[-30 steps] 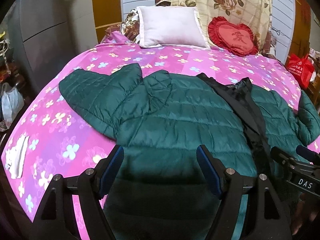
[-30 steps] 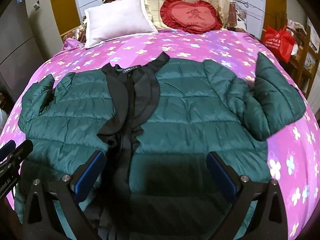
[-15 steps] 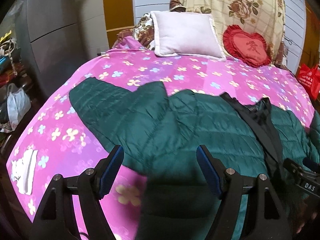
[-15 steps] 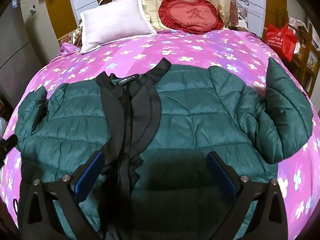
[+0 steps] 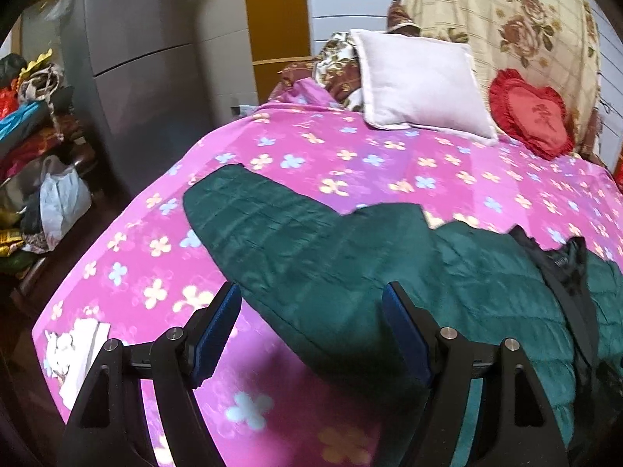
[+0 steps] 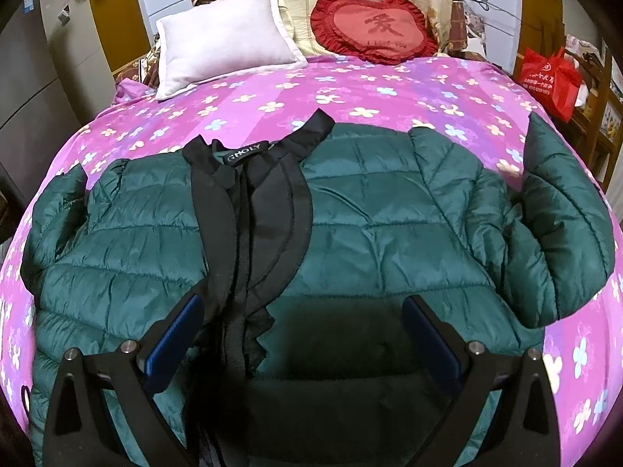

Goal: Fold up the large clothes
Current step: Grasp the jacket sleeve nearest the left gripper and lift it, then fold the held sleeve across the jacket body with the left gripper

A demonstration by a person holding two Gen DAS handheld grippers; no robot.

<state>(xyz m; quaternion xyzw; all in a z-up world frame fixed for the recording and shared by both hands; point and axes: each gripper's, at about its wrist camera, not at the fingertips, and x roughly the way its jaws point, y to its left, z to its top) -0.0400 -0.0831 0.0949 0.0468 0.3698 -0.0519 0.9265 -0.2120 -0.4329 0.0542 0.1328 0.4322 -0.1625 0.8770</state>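
Observation:
A dark green quilted jacket (image 6: pixel 373 229) with a black lining and collar (image 6: pixel 253 194) lies spread open, front up, on a pink flowered bed (image 6: pixel 350 89). Its right sleeve (image 6: pixel 560 210) is bent back on itself at the bed's right side. In the left wrist view the left sleeve (image 5: pixel 280 229) stretches out to the upper left. My left gripper (image 5: pixel 311 330) is open and empty, hovering over the sleeve's lower edge. My right gripper (image 6: pixel 303 334) is open and empty, above the jacket's lower front, right of the black placket.
A white pillow (image 5: pixel 420 85) and a red heart cushion (image 6: pixel 373 27) lie at the bed's head. A white paper item (image 5: pixel 74 354) sits on the bed's near left corner. A grey cabinet (image 5: pixel 132 62) and piled bags (image 5: pixel 58 198) stand left; a red bag (image 6: pixel 553 78) right.
My left gripper has swung left, from over the jacket's body to the left sleeve and bed edge. The right gripper has moved slightly forward. The jacket has not moved.

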